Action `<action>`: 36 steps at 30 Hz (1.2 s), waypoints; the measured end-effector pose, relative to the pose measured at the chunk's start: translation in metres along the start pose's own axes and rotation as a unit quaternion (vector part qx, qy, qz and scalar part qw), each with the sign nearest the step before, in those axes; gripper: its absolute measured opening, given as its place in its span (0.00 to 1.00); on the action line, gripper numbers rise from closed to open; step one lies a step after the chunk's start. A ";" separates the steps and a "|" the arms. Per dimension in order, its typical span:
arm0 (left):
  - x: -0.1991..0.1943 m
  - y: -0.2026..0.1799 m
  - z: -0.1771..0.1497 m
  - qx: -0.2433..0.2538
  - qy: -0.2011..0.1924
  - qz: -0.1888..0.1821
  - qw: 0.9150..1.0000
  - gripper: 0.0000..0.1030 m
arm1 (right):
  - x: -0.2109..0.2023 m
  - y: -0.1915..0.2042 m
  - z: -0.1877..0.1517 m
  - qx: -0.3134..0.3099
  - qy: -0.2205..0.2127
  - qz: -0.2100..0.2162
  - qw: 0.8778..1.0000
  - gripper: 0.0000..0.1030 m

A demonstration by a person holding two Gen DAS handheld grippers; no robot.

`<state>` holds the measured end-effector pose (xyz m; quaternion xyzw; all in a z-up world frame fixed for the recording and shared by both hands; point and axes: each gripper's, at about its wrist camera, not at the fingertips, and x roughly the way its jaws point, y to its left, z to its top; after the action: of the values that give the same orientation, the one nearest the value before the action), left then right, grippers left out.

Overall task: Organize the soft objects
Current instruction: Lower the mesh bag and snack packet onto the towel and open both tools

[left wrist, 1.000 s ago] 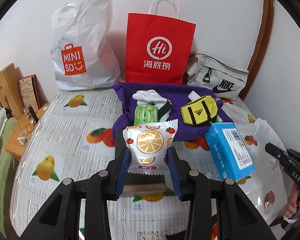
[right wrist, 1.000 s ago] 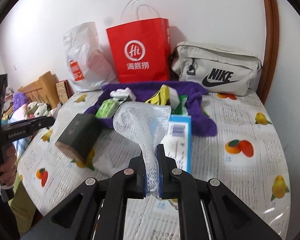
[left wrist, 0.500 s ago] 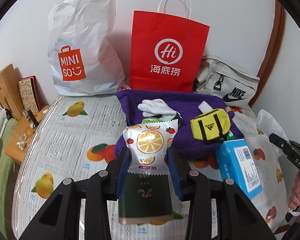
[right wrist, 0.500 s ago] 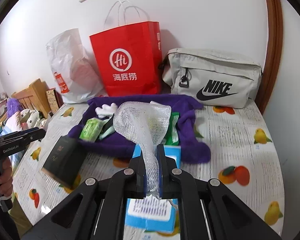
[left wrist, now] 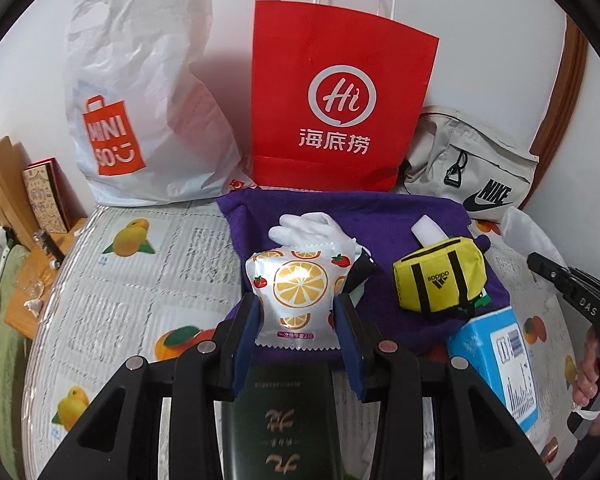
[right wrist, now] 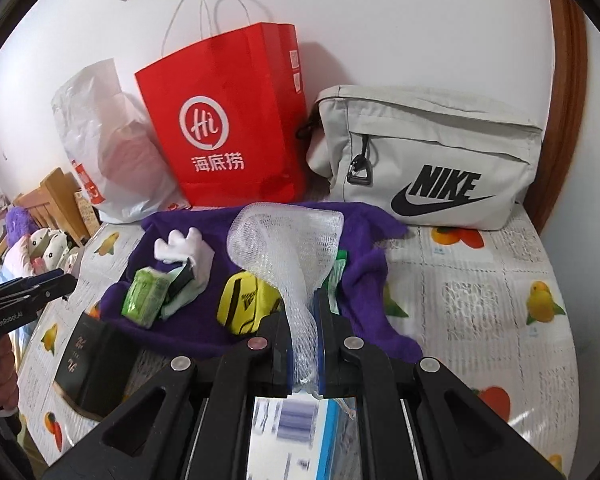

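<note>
Your left gripper point(left wrist: 298, 320), clamped on one orange-print packet point(left wrist: 296, 296), now nearer purple cloth point(left wrist: 340, 216); right gripper point(right wrist: 304, 344) pinches one white mesh net point(right wrist: 288, 248). Three bags behind.

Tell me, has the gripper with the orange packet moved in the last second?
Yes. The left gripper carried the orange packet forward toward the red bag, which looms larger now; the packet now overlaps the white glove.
</note>
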<state>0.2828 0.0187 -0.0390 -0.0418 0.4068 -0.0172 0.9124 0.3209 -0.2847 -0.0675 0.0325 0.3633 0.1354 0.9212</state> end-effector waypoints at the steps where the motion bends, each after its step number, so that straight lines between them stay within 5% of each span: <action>1: 0.004 -0.001 0.002 0.001 0.001 0.001 1.000 0.36 | 0.004 -0.001 0.001 0.001 0.002 0.000 1.000 0.08; 36: 0.095 0.005 0.046 0.001 0.039 0.012 0.999 0.36 | 0.110 -0.018 0.036 0.009 0.077 0.004 0.997 0.10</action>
<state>0.3803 0.0200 -0.0791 -0.0353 0.4424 -0.0079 0.8961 0.4264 -0.2709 -0.1167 0.0313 0.4343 0.1384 0.8895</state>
